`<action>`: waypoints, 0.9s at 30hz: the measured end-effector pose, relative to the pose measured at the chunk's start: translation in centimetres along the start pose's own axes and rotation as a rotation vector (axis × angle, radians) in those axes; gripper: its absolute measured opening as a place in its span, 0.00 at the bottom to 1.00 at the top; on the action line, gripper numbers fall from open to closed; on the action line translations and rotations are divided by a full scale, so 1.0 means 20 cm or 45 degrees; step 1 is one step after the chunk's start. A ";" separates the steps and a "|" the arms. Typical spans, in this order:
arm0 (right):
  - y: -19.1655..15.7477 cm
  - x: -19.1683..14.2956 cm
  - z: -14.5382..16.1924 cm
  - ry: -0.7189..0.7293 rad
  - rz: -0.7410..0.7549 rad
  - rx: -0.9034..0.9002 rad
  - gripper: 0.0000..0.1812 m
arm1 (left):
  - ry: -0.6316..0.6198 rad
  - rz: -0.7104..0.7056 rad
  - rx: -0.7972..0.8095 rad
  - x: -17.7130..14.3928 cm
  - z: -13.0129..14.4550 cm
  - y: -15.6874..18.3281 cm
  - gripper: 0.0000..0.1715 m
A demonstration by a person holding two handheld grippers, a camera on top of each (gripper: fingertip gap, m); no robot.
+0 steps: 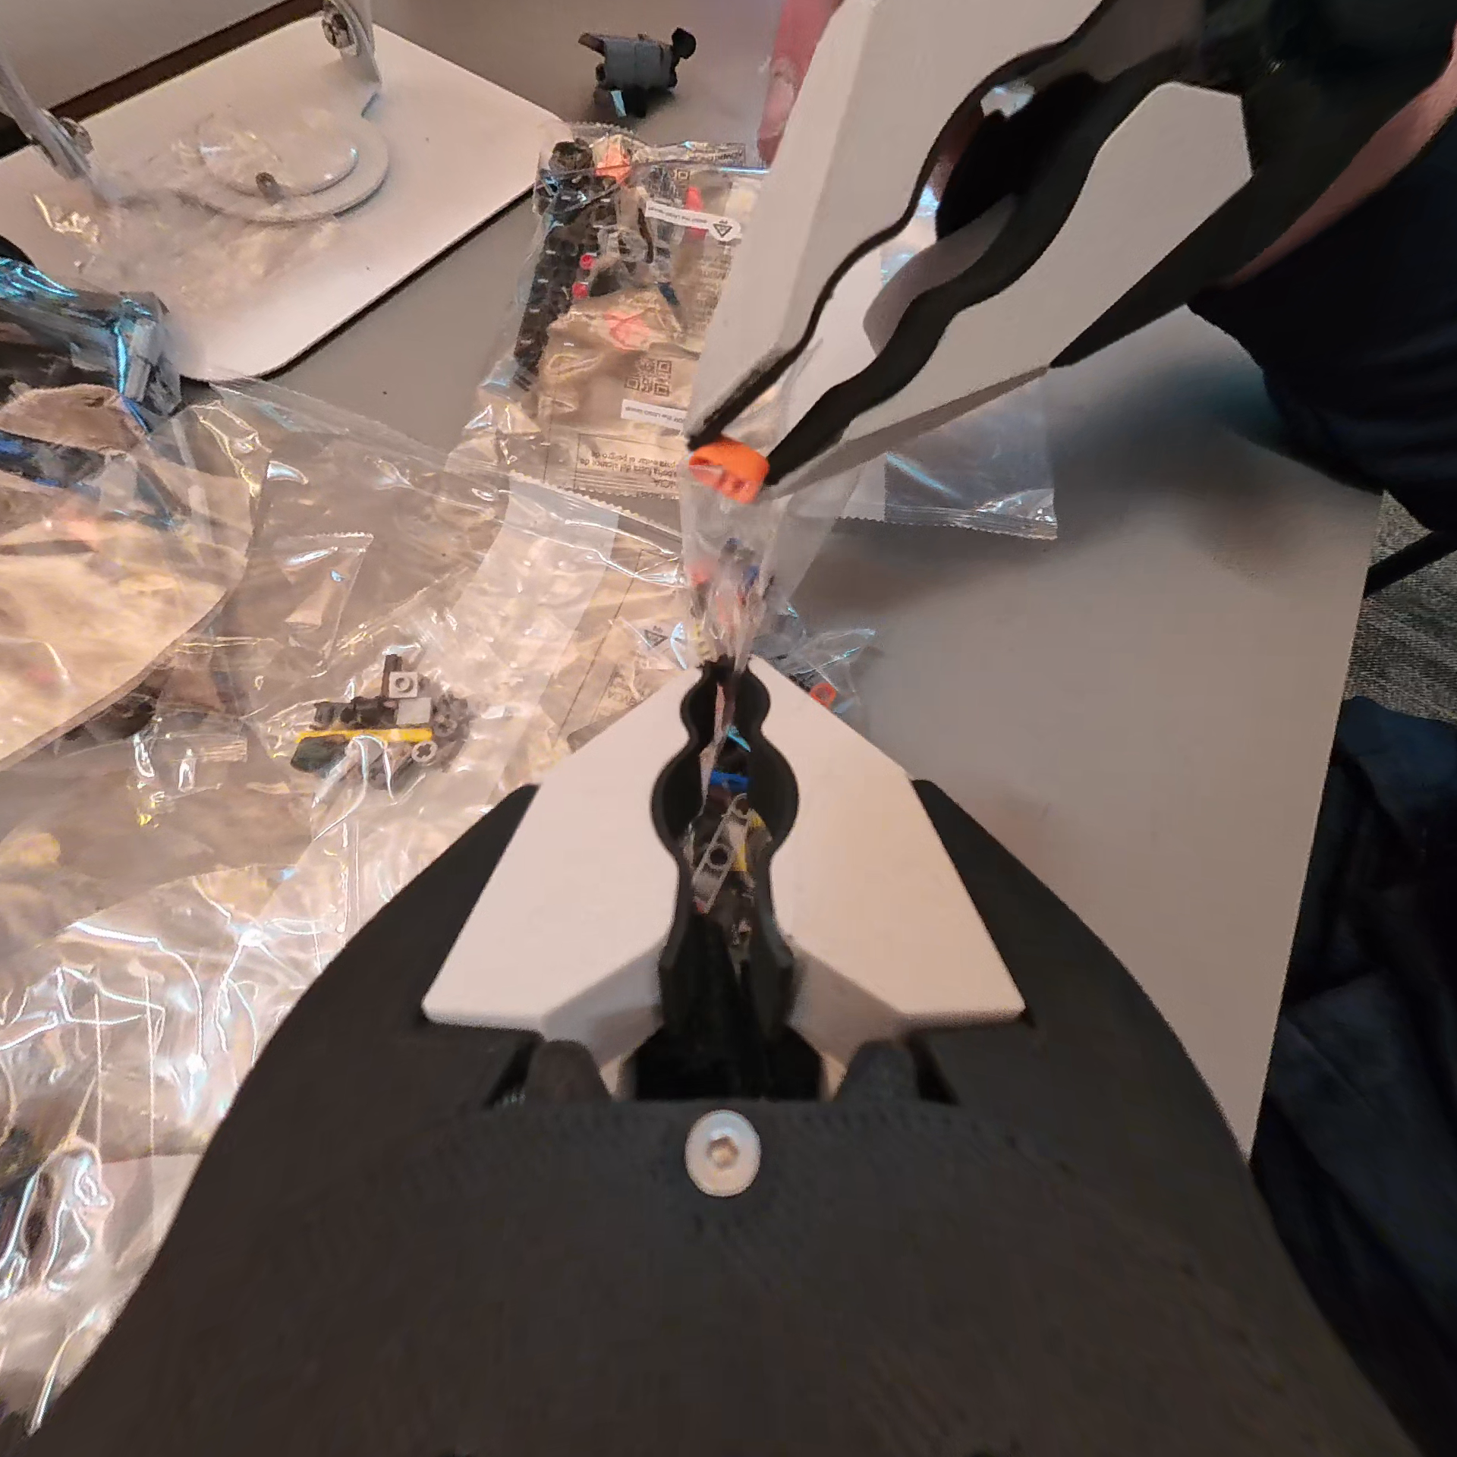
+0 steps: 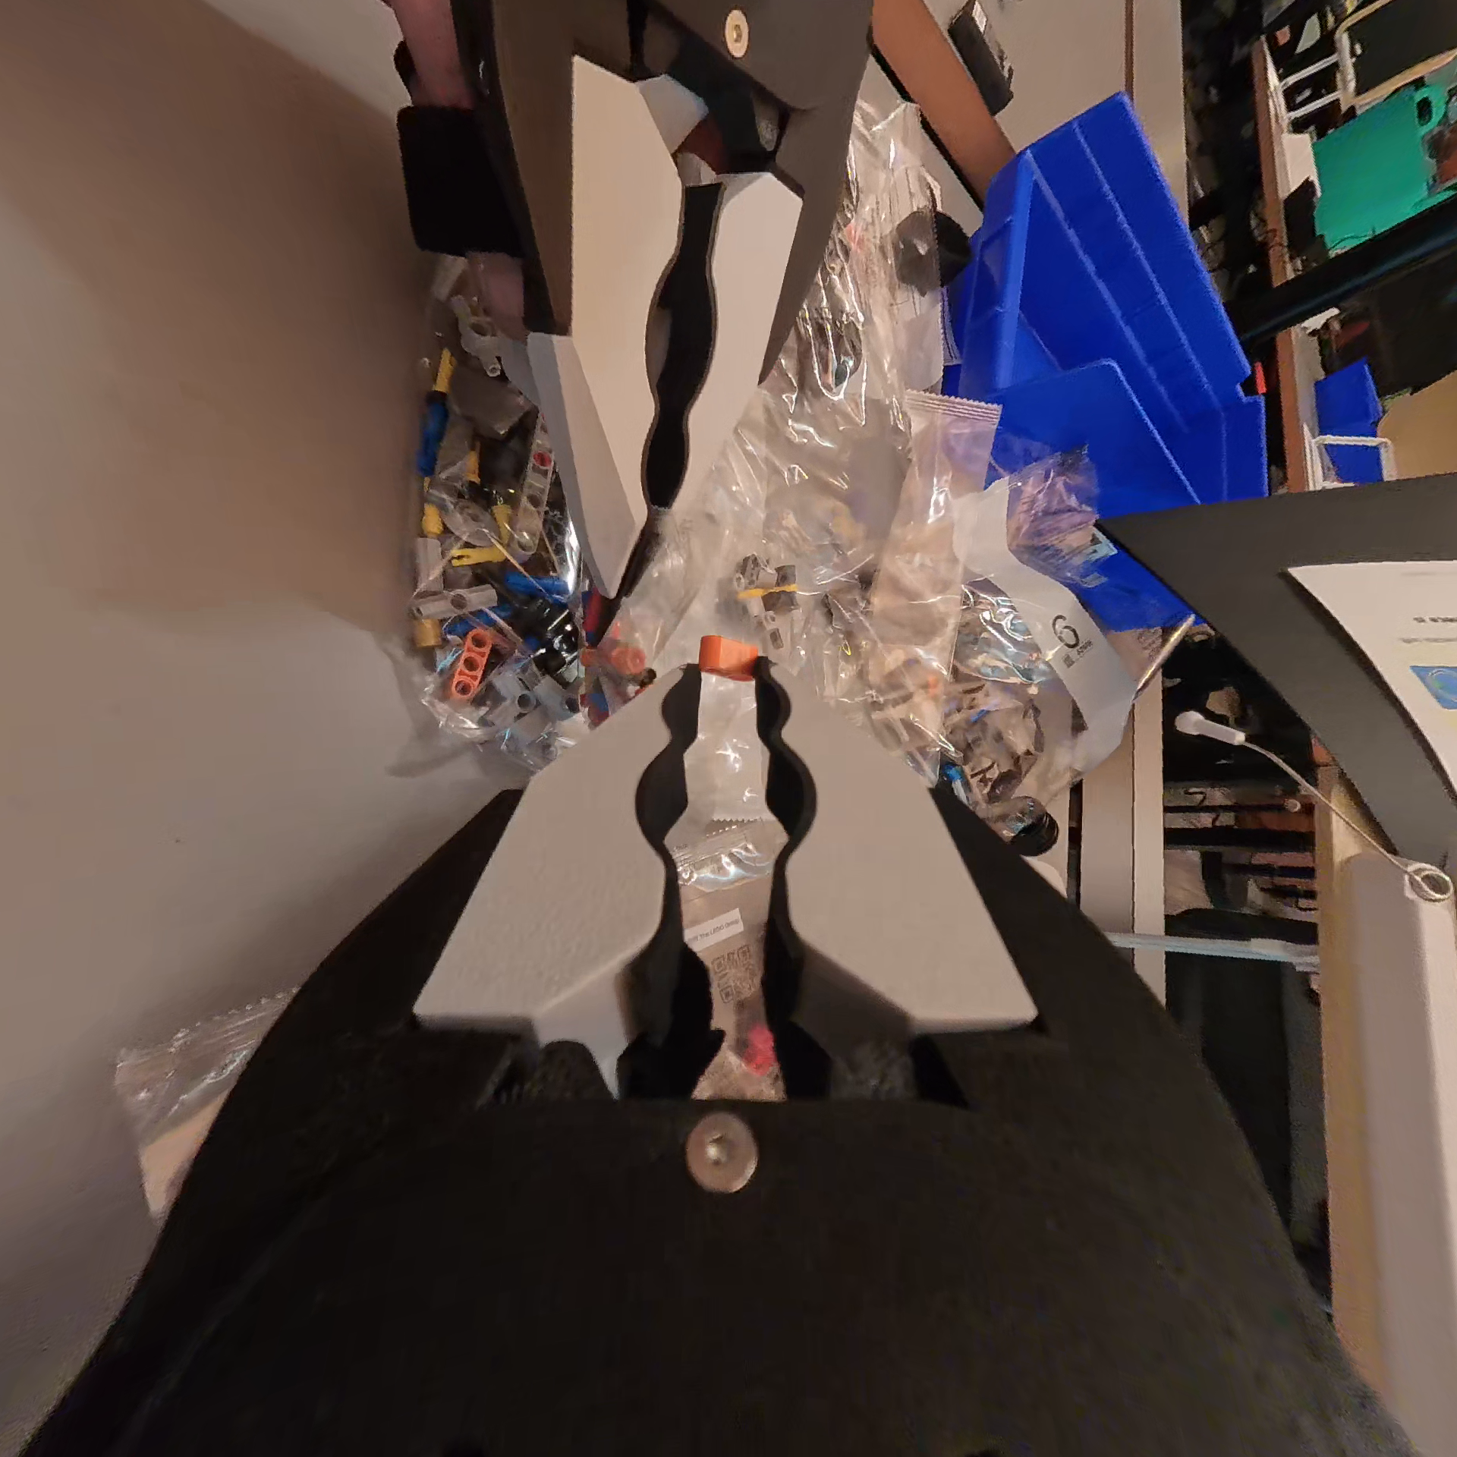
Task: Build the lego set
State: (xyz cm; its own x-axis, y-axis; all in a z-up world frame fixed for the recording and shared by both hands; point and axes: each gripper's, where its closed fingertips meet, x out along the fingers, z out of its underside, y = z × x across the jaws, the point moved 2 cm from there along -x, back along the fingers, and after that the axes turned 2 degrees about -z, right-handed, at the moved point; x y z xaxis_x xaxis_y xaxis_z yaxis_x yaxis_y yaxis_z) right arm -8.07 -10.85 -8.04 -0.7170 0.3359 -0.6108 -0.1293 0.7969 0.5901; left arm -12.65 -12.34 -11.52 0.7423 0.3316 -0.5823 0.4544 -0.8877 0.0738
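A small clear plastic bag of lego parts [image 1: 733,552] is stretched between my two grippers above the grey table [image 1: 1064,709]. My left gripper [image 1: 729,668] is shut on the bag's lower end, with several small parts bunched between its fingers. My right gripper [image 1: 729,465] comes in from the upper right and is shut on the bag's other end, pinching an orange piece [image 1: 727,471] through the plastic. In the right wrist view the right gripper [image 2: 725,670] holds the bag [image 2: 721,788] with the orange piece [image 2: 725,656] at its tips. The left gripper [image 2: 631,583] reaches down from above.
Several other clear bags of parts lie on the table [image 1: 599,276], [image 1: 370,733], [image 2: 489,552]. A white stand base [image 1: 260,197] and a small grey lego assembly [image 1: 639,71] sit at the back. Blue bins [image 2: 1104,276] stand beside the bags. The table edge [image 1: 1301,788] is on the right. There is about 5 cm between the tips of the two grippers.
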 end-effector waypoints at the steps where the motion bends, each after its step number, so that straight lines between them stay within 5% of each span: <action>1: 0.00 0.00 0.00 0.007 -0.005 0.000 0.07 | 0.002 0.003 -0.003 0.00 0.00 0.00 0.01; 11: 0.00 -0.01 -0.01 0.071 -0.056 0.087 0.16 | 0.045 -0.005 -0.030 -0.02 -0.01 -0.02 0.02; 18: 0.13 -0.09 0.04 0.213 -0.040 0.397 0.18 | 0.137 -0.026 -0.103 -0.11 0.00 -0.06 0.01; 27: -0.13 0.13 0.14 -0.007 -0.427 0.486 0.17 | 0.217 -0.122 -0.160 -0.25 0.04 -0.15 0.00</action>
State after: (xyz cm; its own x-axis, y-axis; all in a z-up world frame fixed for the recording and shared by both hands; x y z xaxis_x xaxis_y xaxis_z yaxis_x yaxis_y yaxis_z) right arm -7.69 -10.62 -12.66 -0.6752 0.0317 -0.7370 -0.0913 0.9878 0.1262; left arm -17.98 -11.61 -9.47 0.7606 0.4710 -0.4469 0.5765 -0.8065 0.1311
